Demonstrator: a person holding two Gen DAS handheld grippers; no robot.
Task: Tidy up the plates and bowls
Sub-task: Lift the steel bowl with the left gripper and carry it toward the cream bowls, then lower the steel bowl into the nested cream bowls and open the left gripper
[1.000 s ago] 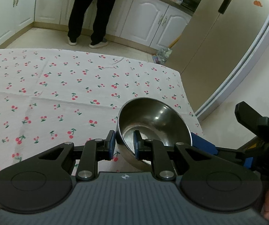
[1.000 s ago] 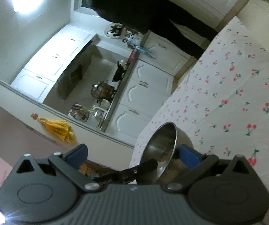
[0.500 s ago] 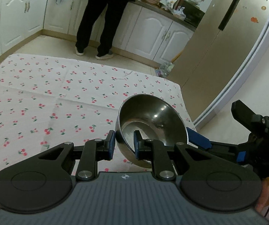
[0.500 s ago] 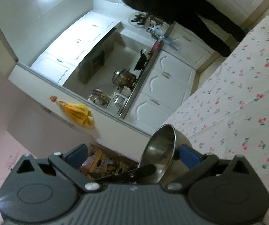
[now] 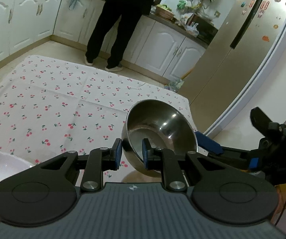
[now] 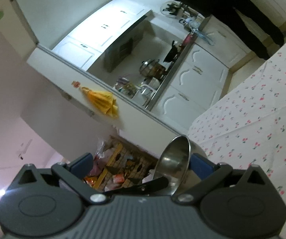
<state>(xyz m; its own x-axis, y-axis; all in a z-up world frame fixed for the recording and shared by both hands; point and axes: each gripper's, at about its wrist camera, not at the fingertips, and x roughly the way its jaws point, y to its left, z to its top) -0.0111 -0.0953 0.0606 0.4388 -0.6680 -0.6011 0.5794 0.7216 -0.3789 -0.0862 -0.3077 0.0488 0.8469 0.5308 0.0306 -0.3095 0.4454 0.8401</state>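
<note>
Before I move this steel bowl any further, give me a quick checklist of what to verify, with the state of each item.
1. Left gripper clamped on the steel bowl rim: ok.
2. Right gripper gripping the bowl: not ok, jaws wide, one blue pad beside the wall.
3. Bowl lifted off the cherry-print tablecloth: ok.
4. Bowl level: not ok, tilted.
5. White dish at the lower left out of the path: cannot tell.
6. Person in black away from the table: ok.
</note>
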